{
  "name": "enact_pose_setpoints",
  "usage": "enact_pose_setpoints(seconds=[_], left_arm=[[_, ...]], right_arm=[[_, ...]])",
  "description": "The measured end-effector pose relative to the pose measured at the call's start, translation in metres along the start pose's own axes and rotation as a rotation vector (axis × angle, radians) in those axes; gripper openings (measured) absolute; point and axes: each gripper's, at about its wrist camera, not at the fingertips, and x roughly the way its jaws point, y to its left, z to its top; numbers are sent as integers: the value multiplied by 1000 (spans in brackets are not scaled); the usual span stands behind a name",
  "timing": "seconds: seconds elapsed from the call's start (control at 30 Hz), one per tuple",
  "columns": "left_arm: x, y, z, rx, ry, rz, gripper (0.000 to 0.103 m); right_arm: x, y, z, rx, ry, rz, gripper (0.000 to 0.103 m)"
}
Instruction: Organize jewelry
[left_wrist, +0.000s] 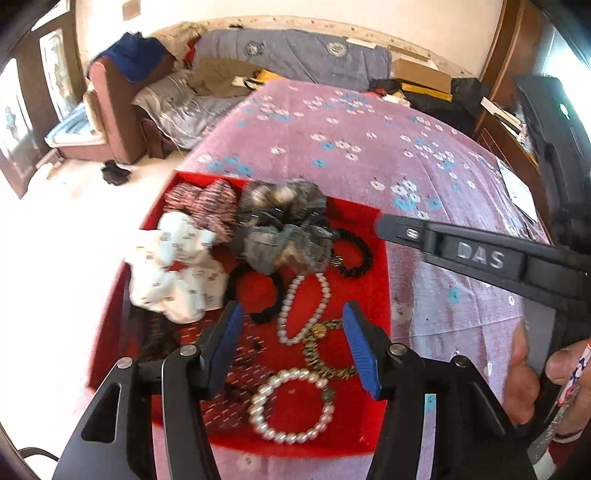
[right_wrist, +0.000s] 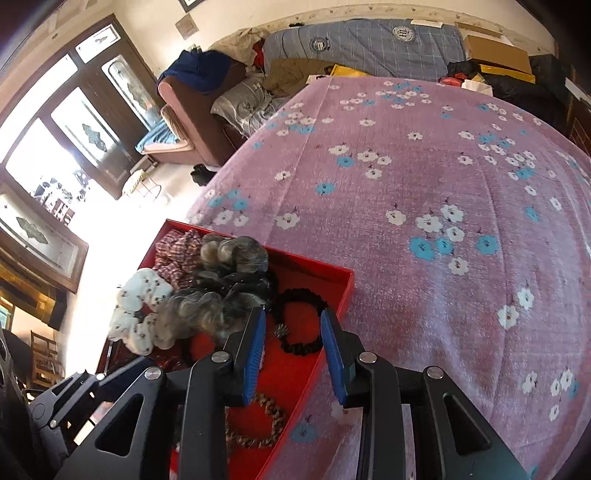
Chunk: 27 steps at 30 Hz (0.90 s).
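A red tray (left_wrist: 364, 295) lies on the pink flowered bedspread (left_wrist: 351, 129), near the bed's left edge. It holds a pearl bracelet (left_wrist: 258, 417), a pearl string (left_wrist: 284, 314), a leopard-print bracelet (left_wrist: 314, 356), black hair ties (left_wrist: 364, 254) and grey (left_wrist: 280, 240), white (left_wrist: 177, 273) and plaid (left_wrist: 207, 203) scrunchies. My left gripper (left_wrist: 291, 314) hangs open above the pearls, holding nothing. My right gripper (right_wrist: 291, 317) is open over the tray's right side (right_wrist: 332, 271), with a black hair tie (right_wrist: 295, 349) below its empty jaws. The leopard-print bracelet (right_wrist: 275, 417) lies nearer the camera.
A person's hand (left_wrist: 524, 380) grips the right tool at the right of the left wrist view. Beyond the bed are a brown armchair (left_wrist: 118, 107), a sofa piled with clothes and boxes (left_wrist: 295, 55), and dark wooden doors (right_wrist: 92, 122). The bedspread extends to the right of the tray (right_wrist: 443, 258).
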Motion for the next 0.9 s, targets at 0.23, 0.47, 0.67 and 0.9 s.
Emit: enact_pose_setpoints(seconds=[0.23, 0.47, 0.67, 0.9], left_arm=[[-64, 17, -11, -2, -215, 265, 77], [-138, 29, -20, -60, -429, 467, 96], [-185, 23, -35, -122, -498, 486, 100], [-203, 6, -54, -136, -449, 437, 101]], right_arm=[[-43, 7, -30, 16, -42, -7, 38], [-81, 30, -73, -31, -73, -9, 45], [-112, 40, -107, -55, -90, -7, 53], [-138, 43, -135, -83, -116, -19, 64]])
